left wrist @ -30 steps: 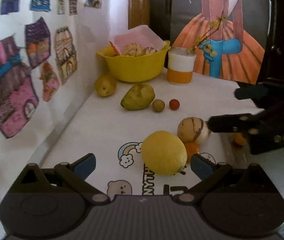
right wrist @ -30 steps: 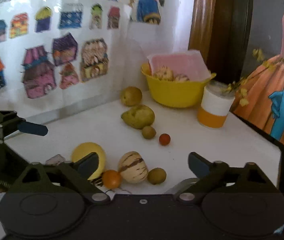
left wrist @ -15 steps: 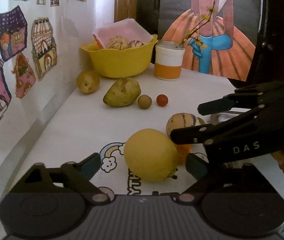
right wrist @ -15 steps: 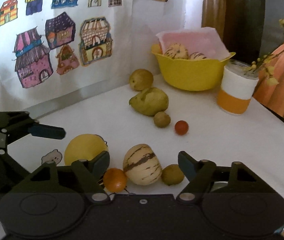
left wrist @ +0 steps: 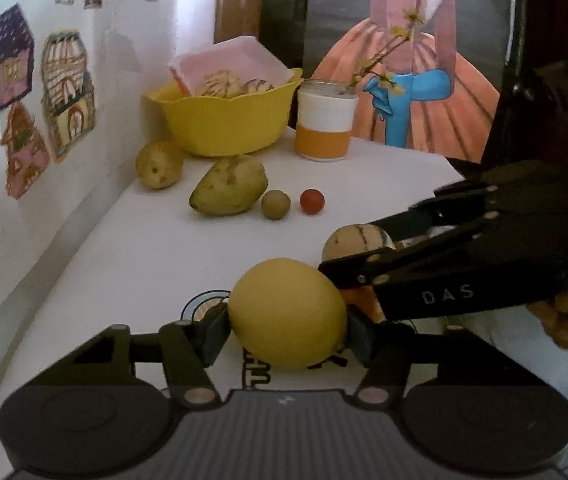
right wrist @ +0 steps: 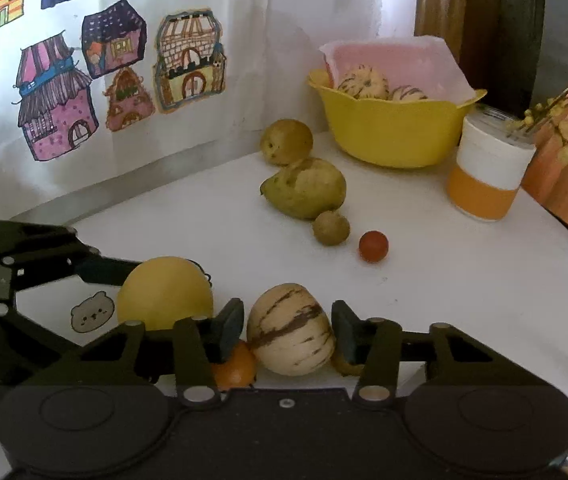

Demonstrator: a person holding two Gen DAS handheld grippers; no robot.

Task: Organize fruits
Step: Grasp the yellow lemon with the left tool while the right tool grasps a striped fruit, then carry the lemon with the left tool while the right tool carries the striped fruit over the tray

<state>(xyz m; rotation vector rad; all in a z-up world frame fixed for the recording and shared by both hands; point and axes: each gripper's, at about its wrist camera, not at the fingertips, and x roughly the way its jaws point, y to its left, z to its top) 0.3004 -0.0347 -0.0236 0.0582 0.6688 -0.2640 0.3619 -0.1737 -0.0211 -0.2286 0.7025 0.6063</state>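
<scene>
A yellow plastic bowl (right wrist: 387, 136) with a wavy rim stands at the far corner of a smooth white table (right wrist: 463, 280); two striped melons and a pink sheet already sit in it, so the sorting looks only partly done. In front of the bowl lie a round pear (right wrist: 286, 142), a larger blotchy green pear (right wrist: 303, 188), a small dull green ball-shaped fruit (right wrist: 330, 228) and a tiny glossy red one (right wrist: 373, 246). Nearest the viewer, farthest from the bowl, the left gripper (left wrist: 287, 326) presses both pads against a big matte yellow lemon (left wrist: 287, 314), apparently clenched on it. The right gripper (right wrist: 287, 330) brackets a cream, brown-streaked melon (right wrist: 289, 330); whether its pads touch cannot be told. A small orange fruit (right wrist: 234, 366) touches that melon.
</scene>
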